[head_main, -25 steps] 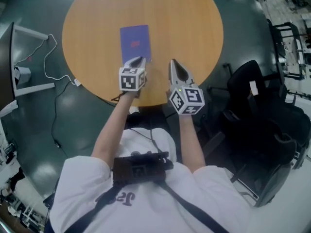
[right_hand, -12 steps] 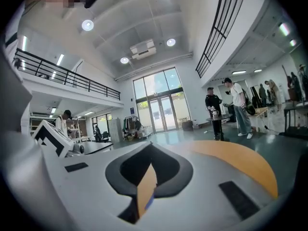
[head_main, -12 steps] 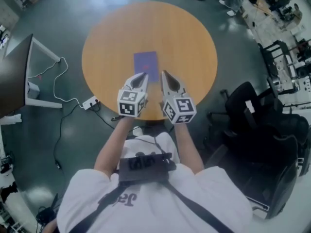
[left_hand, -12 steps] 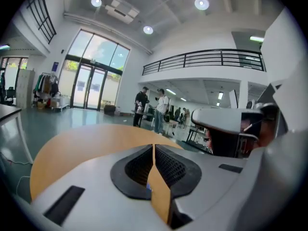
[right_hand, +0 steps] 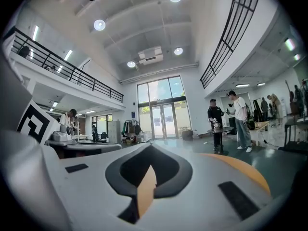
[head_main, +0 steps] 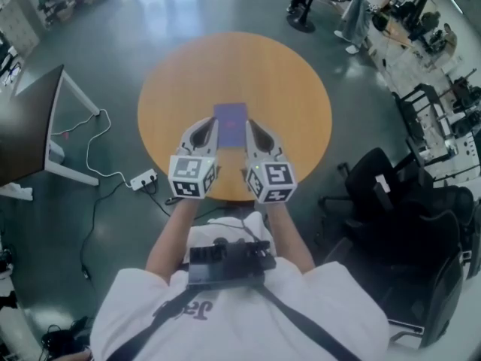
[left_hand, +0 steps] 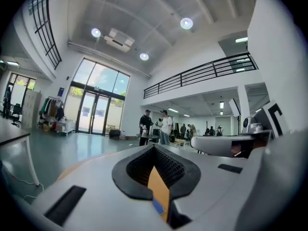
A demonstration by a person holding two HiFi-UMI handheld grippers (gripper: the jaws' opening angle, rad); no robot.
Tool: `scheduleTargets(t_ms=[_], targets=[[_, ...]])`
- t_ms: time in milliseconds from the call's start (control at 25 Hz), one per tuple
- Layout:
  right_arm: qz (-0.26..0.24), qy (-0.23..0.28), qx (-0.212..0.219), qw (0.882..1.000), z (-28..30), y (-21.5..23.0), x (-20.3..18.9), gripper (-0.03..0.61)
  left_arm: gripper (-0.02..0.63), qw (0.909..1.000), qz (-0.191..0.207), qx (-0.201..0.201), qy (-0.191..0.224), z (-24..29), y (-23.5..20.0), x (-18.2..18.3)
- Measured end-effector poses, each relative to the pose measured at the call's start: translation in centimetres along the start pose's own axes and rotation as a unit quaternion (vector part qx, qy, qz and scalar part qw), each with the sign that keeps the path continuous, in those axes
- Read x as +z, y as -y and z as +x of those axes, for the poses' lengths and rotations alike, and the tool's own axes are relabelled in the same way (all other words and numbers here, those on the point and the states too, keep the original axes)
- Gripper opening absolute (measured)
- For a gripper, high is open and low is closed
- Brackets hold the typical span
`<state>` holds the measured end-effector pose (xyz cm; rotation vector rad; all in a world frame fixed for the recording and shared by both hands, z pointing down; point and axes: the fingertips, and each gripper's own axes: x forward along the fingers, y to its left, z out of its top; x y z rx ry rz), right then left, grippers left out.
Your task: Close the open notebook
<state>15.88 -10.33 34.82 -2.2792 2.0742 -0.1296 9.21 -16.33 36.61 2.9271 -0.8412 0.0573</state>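
Note:
The purple notebook [head_main: 231,122] lies closed and flat on the round wooden table [head_main: 285,81], a little towards its near side. Both grippers are held up side by side, well above the table and pointing level across the room. In the head view the left gripper [head_main: 211,125] partly overlaps the notebook's left edge and the right gripper [head_main: 250,126] its right edge. The left gripper [left_hand: 155,162] is shut with nothing in it; only a thin wedge of table shows behind its pads. The right gripper [right_hand: 149,163] is likewise shut and empty.
Black office chairs [head_main: 391,194] stand right of the table. A desk with a dark screen [head_main: 30,126] is at left, with a power strip and cable [head_main: 143,179] on the floor. People [right_hand: 236,119] stand at a small table across the hall.
Both grippers have risen from just above the table's near edge to well above it. The left one drew back from the notebook. The notebook has stayed closed in place.

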Motion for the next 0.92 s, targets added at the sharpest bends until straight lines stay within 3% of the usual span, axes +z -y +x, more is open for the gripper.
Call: scheduleTargets(t_ms=[320, 920], targets=[[-0.013, 0.005, -0.026, 1.000, -0.3, 0.8, 2.1, 0.015, 0.012, 0.9990, 0.031, 0.006, 0.031, -0.2, 0.4, 2.9], [-0.018, 0.007, -0.035, 0.999, -1.9, 2.3, 1.8, 0.015, 0.012, 0.9991, 0.037, 0.000, 0.022, 0.4, 2.1, 2.3]])
